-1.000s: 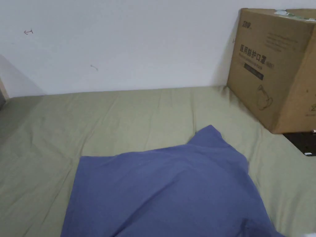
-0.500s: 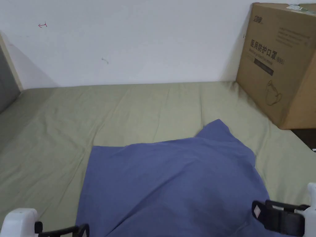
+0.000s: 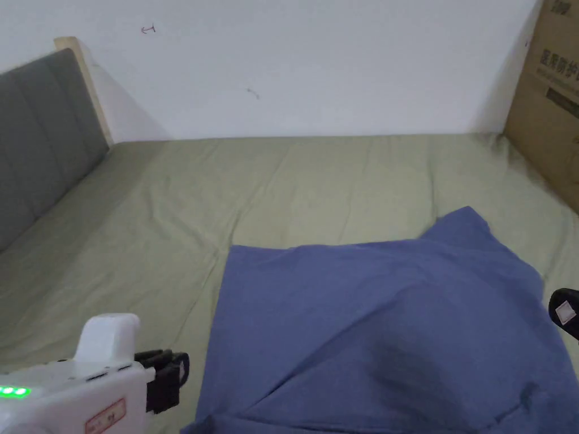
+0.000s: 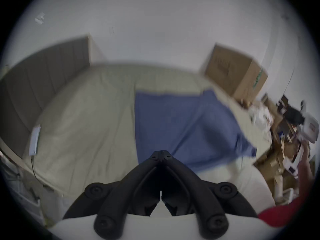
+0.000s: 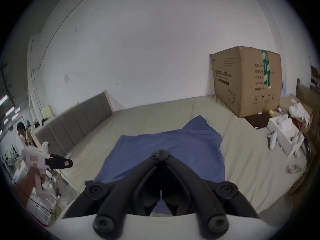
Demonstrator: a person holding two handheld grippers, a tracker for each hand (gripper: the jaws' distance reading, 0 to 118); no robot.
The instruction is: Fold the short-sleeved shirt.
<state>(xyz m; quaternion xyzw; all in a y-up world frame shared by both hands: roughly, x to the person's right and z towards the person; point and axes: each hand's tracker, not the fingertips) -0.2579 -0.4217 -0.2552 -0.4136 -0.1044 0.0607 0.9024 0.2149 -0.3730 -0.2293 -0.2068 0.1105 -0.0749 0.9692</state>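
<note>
A blue short-sleeved shirt (image 3: 384, 322) lies spread on the olive-green bed sheet (image 3: 226, 186), one sleeve (image 3: 463, 229) pointing toward the far right. My left gripper (image 3: 175, 373), white with black jaws, hovers off the shirt's near left edge. In the left gripper view its jaws (image 4: 161, 154) are shut and hold nothing, with the shirt (image 4: 181, 122) beyond them. My right gripper (image 3: 565, 312) pokes in at the right edge, over the shirt's right side. The right gripper (image 5: 161, 152) is shut and holds nothing above the shirt (image 5: 173, 145); the left gripper (image 5: 58, 162) shows off to the left.
A big cardboard box (image 3: 557, 85) stands on the bed against the white wall at the far right. A grey padded headboard (image 3: 39, 141) bounds the left side. Loose white boxes and clutter (image 5: 284, 133) lie right of the bed. A person (image 5: 21, 131) stands far off.
The head camera has swung left, bringing the headboard in and pushing the box to the edge. Both grippers have risen into view at the shirt's near left and right sides.
</note>
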